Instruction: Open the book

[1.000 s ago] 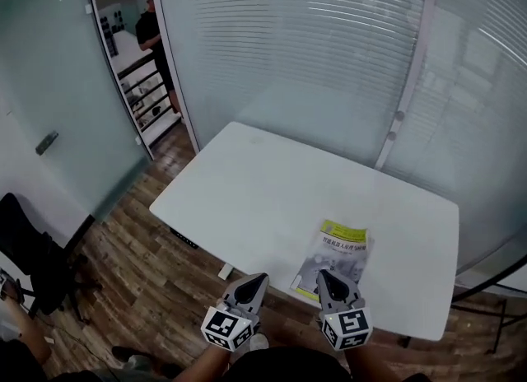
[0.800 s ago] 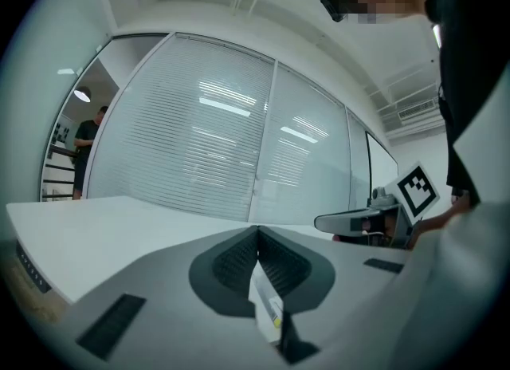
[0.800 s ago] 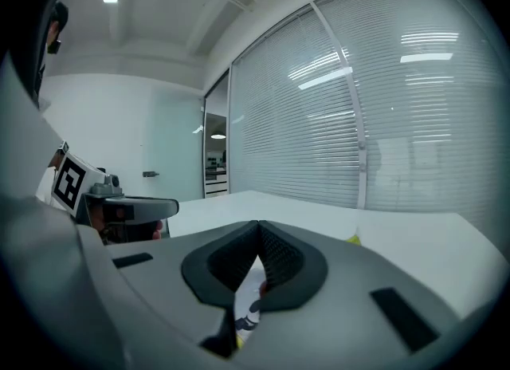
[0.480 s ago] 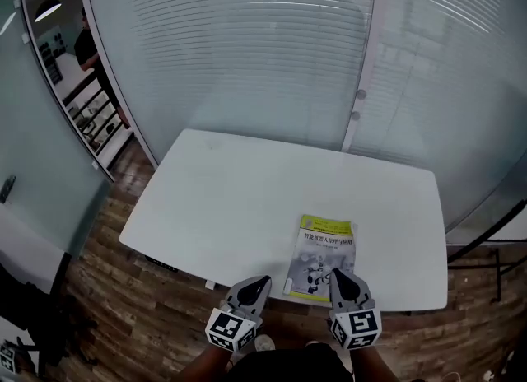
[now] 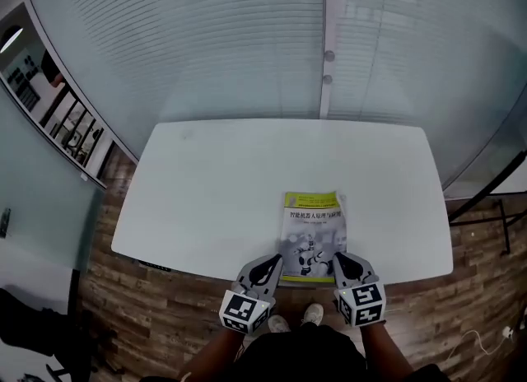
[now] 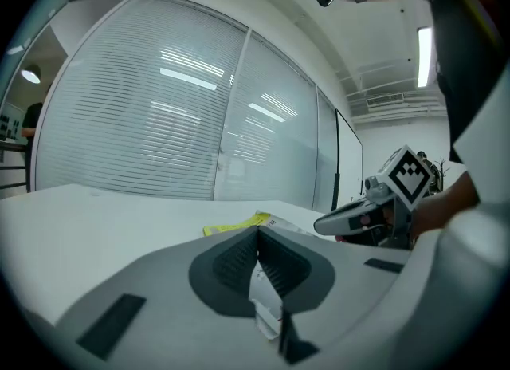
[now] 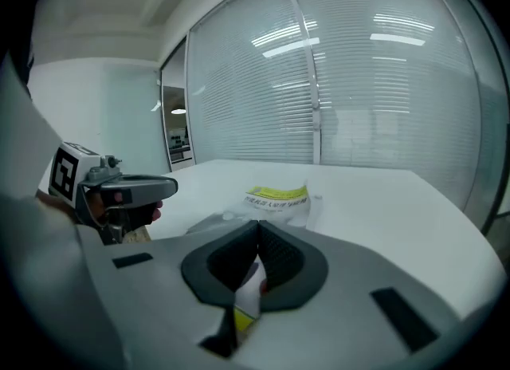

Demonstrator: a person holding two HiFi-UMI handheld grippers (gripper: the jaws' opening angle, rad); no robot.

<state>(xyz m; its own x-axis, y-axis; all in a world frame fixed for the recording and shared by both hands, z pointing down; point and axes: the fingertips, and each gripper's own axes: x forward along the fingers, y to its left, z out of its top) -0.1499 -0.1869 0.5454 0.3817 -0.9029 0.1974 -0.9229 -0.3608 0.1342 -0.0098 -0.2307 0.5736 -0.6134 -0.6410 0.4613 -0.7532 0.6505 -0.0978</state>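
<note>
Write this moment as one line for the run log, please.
book: closed, flat on table | left gripper: shut, beside near-left corner | right gripper: shut, over near-right corner | opening: not started

Bright, even light comes from a ceiling strip [image 6: 422, 57] above the jaws; its reflections streak the glass wall [image 7: 374, 81] beyond the jaws. Edges bend strongly as fisheye, and the near jaws look soft, slightly unfocused

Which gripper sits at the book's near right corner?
The right gripper, whose tip overlaps the book there; the left gripper is by the near left corner.
</note>
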